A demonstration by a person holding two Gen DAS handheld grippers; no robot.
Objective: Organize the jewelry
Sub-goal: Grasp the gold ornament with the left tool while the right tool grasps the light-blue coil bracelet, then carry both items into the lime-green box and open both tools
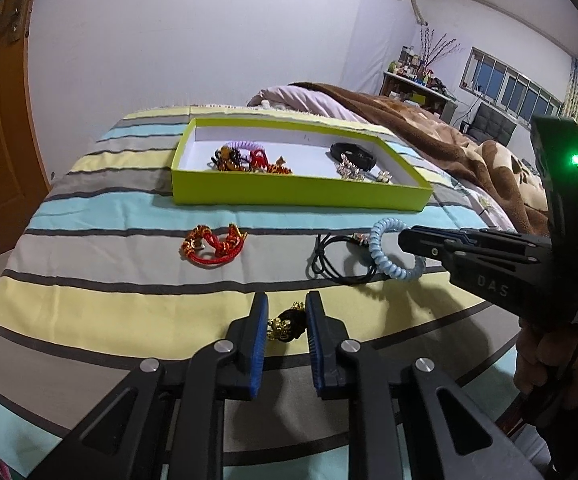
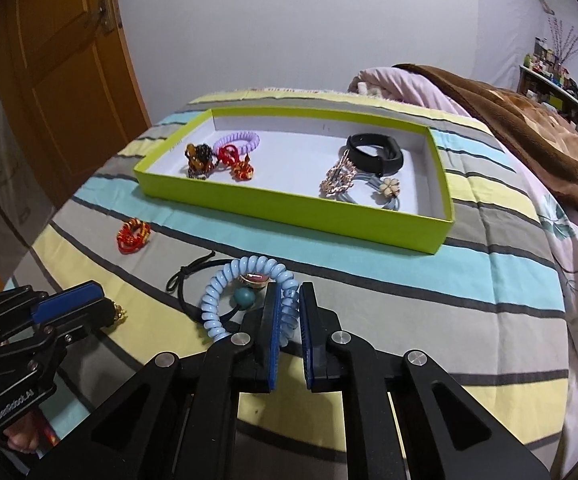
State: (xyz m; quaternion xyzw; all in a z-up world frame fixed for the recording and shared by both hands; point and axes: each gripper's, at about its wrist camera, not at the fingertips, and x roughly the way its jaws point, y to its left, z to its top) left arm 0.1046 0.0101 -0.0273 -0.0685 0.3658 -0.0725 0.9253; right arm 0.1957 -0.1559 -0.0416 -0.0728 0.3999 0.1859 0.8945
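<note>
A lime green tray (image 1: 297, 191) (image 2: 289, 216) on the striped bed holds several pieces of jewelry. My left gripper (image 1: 287, 304) is shut on a black and gold ornament (image 1: 285, 326); it also shows in the right wrist view (image 2: 89, 304). My right gripper (image 2: 289, 294) is shut on a light blue spiral hair tie (image 2: 245, 292) and lifts it just above the bed; it also shows in the left wrist view (image 1: 403, 240) with the tie (image 1: 385, 252). A red and gold bracelet (image 1: 213, 245) (image 2: 133, 235) and a black cord with beads (image 1: 337, 258) (image 2: 193, 276) lie loose on the bed.
In the tray lie a purple spiral tie (image 2: 239, 140), a black band (image 2: 373, 156), a gold chain (image 2: 337, 178) and a flower hair tie (image 2: 389, 190). A brown blanket (image 1: 429, 120) is heaped at the right. A wooden door (image 2: 61, 60) stands at the left.
</note>
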